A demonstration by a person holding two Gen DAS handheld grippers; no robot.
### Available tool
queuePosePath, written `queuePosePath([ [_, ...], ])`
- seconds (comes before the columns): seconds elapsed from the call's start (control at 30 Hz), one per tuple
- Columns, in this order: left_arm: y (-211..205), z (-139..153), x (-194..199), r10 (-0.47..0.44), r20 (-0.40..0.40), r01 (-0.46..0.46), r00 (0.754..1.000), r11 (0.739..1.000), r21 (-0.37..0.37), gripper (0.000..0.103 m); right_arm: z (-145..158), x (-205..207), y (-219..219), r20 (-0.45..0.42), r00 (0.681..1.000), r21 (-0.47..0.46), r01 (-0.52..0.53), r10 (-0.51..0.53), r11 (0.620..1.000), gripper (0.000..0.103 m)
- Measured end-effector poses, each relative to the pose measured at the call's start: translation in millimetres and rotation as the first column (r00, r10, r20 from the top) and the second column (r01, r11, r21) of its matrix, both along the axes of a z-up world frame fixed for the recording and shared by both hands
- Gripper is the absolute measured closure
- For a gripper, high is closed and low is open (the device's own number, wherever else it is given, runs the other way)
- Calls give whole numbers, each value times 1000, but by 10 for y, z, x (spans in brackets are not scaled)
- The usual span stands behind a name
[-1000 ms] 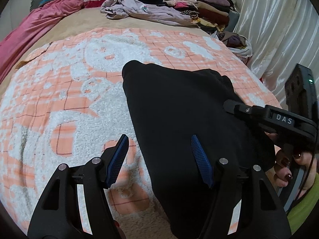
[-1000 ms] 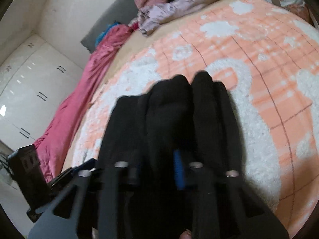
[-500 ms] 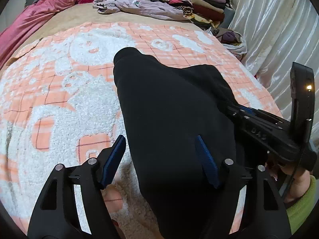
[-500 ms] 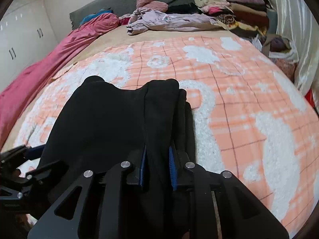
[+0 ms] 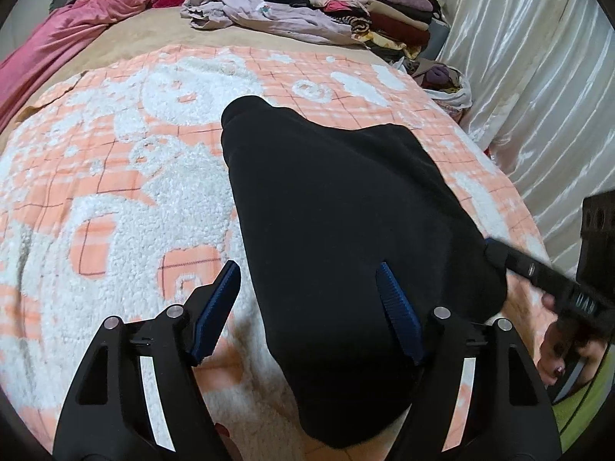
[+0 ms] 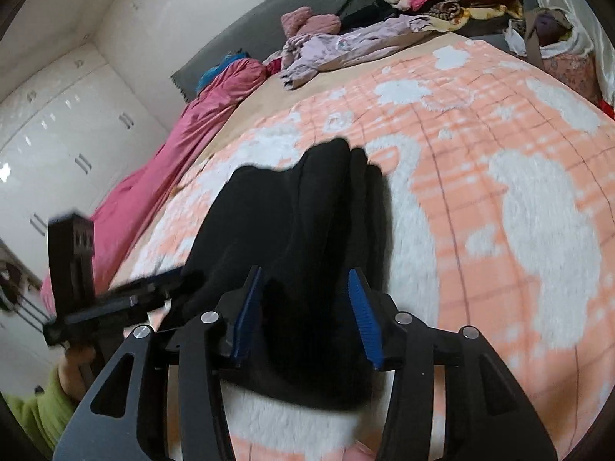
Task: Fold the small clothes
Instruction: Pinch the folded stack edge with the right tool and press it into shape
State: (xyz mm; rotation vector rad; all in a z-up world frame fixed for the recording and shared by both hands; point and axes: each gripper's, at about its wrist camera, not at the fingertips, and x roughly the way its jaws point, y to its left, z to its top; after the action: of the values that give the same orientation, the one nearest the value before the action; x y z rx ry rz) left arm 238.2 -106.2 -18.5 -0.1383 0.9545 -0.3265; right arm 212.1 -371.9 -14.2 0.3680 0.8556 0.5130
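Peach-and-white fleece blanket (image 5: pixel 127 192) fills the bed under us, and the black garment (image 5: pixel 338 230) lies on it in the middle, folded into a thick bundle. From the left wrist we look down its broad flat top; the left gripper (image 5: pixel 307 299) hangs with jaws spread, one pad over bare blanket, the other over the cloth, pinching nothing. That view also catches the right gripper (image 5: pixel 538 269) at the garment's right edge, blurred, held by a hand (image 5: pixel 565 345) with painted nails and a green sleeve. Over on the right wrist we get what the left misses: the stacked fold ridges (image 6: pixel 346 199) along the garment's side, and white wardrobe doors (image 6: pixel 57 146) by a pink duvet (image 6: pixel 184 153). The right gripper's jaws are opening, the bundle's near end lying between the blue pads, which stand off the cloth. Open blanket runs wide on both sides; clothes piles (image 5: pixel 365 11) crowd the far edge, shiny curtain (image 5: pixel 538 96) at the right.
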Motion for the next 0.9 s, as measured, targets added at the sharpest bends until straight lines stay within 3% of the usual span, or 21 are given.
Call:
queuePosePath([
  [0.33, -26, -13, -103, -6, -3, 6, 1000, 1000, 26, 37, -61, -134, 225, 0, 999, -54, -48, 48, 997, 57],
  [0.53, -26, -16, -105, -4, -8, 4, 1000, 1000, 27, 37, -135, -122, 214, -16, 999, -53, -36, 35, 998, 69],
  [0.7, -35, -23, -103, -1, -14, 1, 1000, 1000, 25, 37, -151, -129, 225, -20, 999, -56, -50, 49, 997, 86],
  [0.9, -94, 14, -156, -33, -8, 33, 999, 999, 37, 37, -70, -226, 130, -4, 1000, -92, -31, 31, 995, 90],
])
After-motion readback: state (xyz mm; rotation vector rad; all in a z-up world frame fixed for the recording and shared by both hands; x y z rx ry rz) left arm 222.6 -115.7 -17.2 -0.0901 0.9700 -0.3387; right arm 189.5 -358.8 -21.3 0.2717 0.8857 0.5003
